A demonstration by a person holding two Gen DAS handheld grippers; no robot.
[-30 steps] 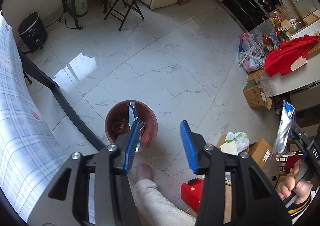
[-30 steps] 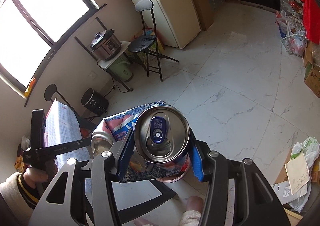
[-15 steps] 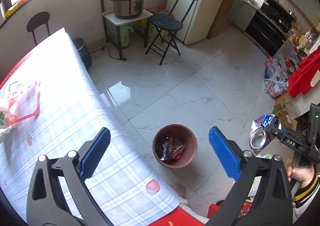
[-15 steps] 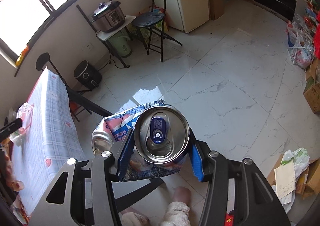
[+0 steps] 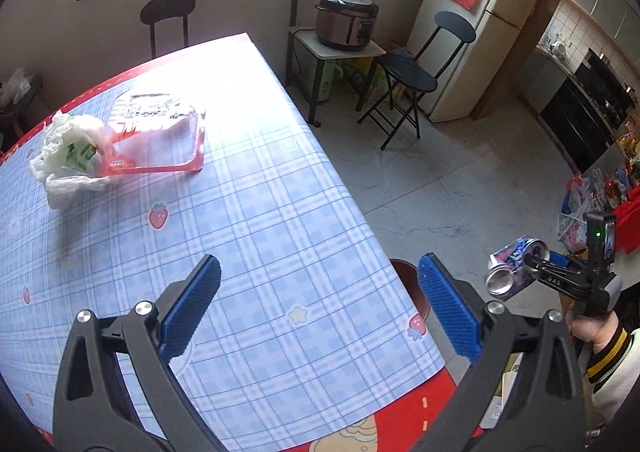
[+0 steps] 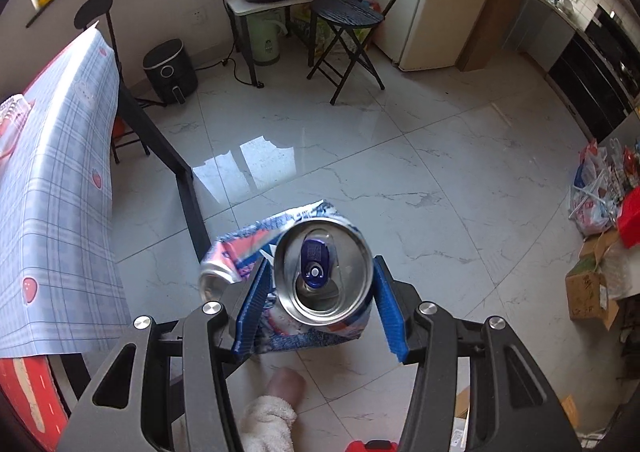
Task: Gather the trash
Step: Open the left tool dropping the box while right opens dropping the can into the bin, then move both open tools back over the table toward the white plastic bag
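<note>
At the lower right of the left wrist view, the table's edge is hiding most of the round brown plastic trash bin (image 5: 409, 284), so its contents cannot be told. The crumpled white plastic bag (image 5: 66, 155) at the left is covering one end of the clear red-rimmed plastic tray (image 5: 156, 135). In the right wrist view, the crushed blue-and-pink drink can (image 6: 304, 276) is blocking the floor beneath it, and the frame's left edge is cutting off the blue checked tablecloth (image 6: 52, 191). The packets at the far right are too small to read.
</note>
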